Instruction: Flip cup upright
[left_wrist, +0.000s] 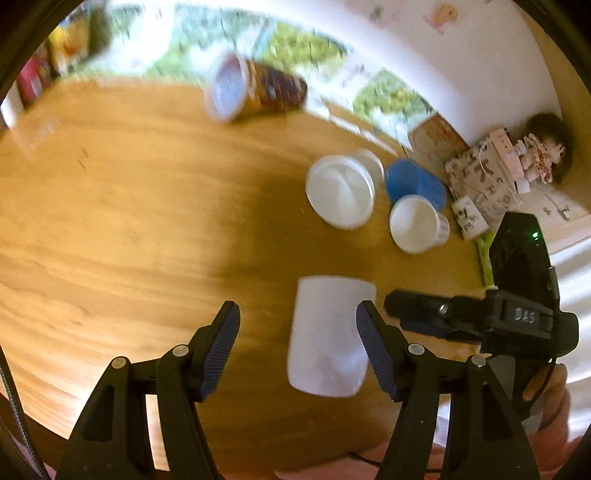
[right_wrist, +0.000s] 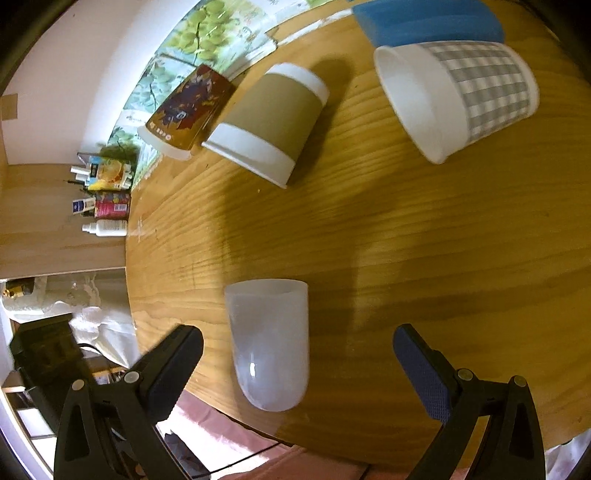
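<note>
A frosted white plastic cup (left_wrist: 330, 336) lies on its side on the round wooden table (left_wrist: 129, 221). In the left wrist view it sits by the right finger of my open, empty left gripper (left_wrist: 298, 349), mostly between the fingers. In the right wrist view the same cup (right_wrist: 269, 343) lies between the wide-open fingers of my right gripper (right_wrist: 297, 356), its rounded base toward the camera. The right gripper also shows in the left wrist view (left_wrist: 413, 306), just right of the cup, touching nothing.
Other cups lie tipped over farther back: a brown-banded white cup (right_wrist: 269, 125), a grey checked cup (right_wrist: 461, 96), a blue cup (right_wrist: 428, 18) and a printed brown cup (right_wrist: 188, 110). The table edge (right_wrist: 236, 413) is close below the frosted cup. Bottles (right_wrist: 107, 206) stand on a shelf beyond.
</note>
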